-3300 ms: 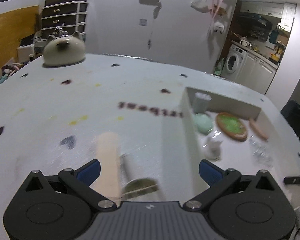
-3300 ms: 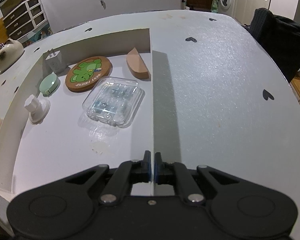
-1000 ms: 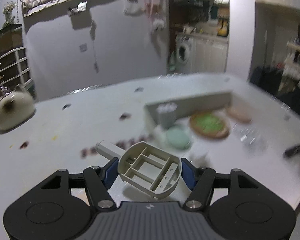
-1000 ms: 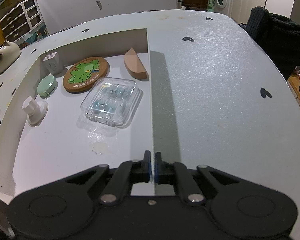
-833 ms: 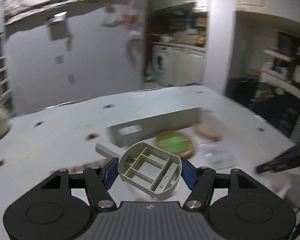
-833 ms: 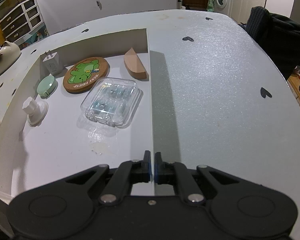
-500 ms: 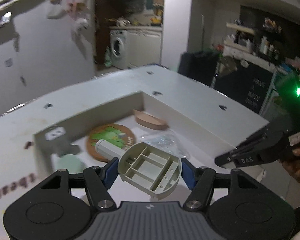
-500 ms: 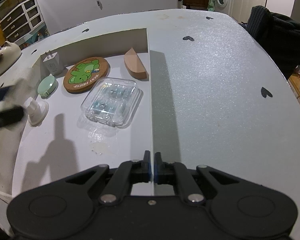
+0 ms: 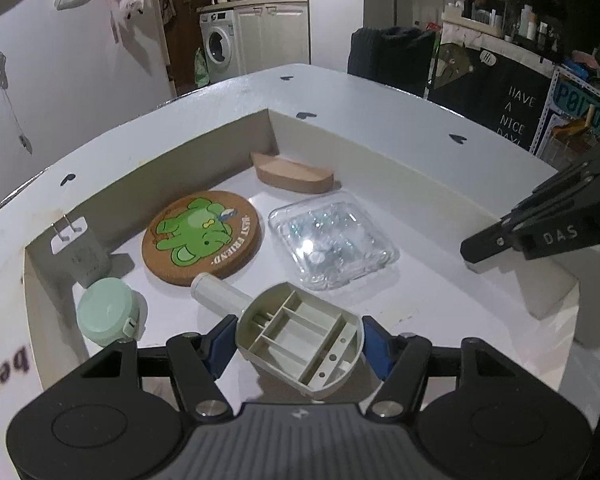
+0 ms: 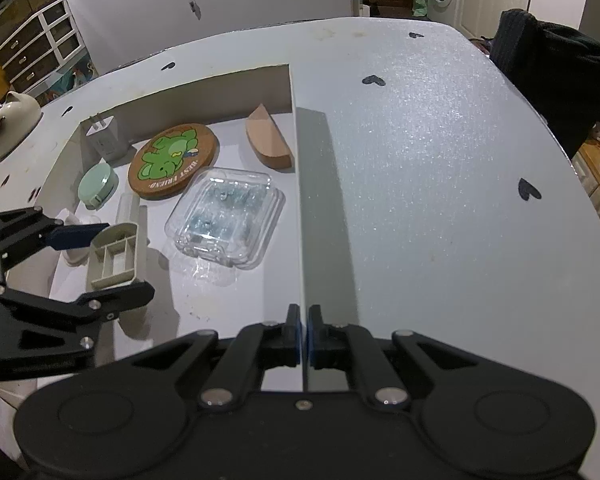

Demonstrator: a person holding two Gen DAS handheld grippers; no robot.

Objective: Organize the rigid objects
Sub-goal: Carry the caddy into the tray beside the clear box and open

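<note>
Beige scoop (image 9: 298, 338) with inner dividers is pinched between the blue pads of the left tool (image 9: 296, 340), above the floor of the shallow white box (image 9: 380, 148) near a round green tin (image 9: 104, 312). Right tool (image 10: 304, 336) is pressed together on the box's thin side wall, on the bench (image 10: 440, 160).

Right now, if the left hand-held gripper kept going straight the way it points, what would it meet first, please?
Probably the bare box floor, just short of the cork coaster; the beige scoop it holds would touch first.
</note>
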